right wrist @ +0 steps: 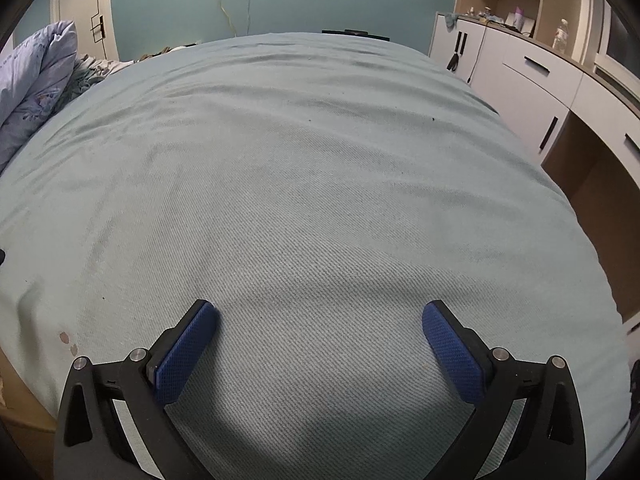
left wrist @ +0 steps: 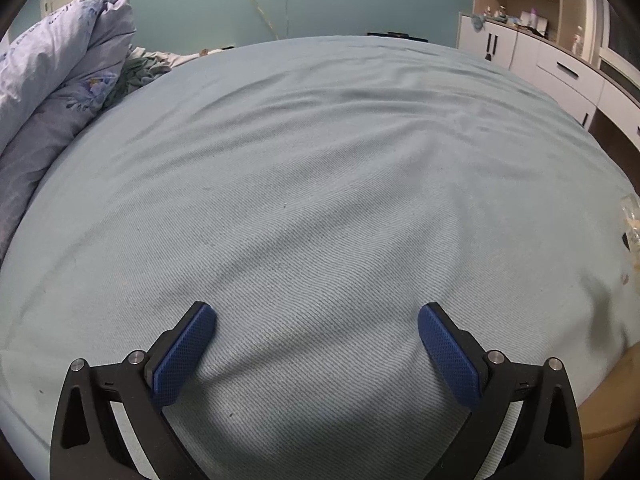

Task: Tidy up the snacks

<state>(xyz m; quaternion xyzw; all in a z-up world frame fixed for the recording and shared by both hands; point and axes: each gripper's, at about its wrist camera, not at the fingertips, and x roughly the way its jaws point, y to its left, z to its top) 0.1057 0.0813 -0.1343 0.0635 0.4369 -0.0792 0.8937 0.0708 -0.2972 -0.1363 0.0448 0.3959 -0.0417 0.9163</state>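
My left gripper is open and empty, held low over a pale blue bed sheet. My right gripper is also open and empty over the same sheet. At the far right edge of the left wrist view a clear plastic packet with yellowish contents lies on the sheet, well to the right of the left gripper. No other snack shows in either view.
A folded floral quilt is piled at the bed's left side, also in the right wrist view. White cabinets with drawers stand along the right wall. A wooden bed frame edge shows at the lower right.
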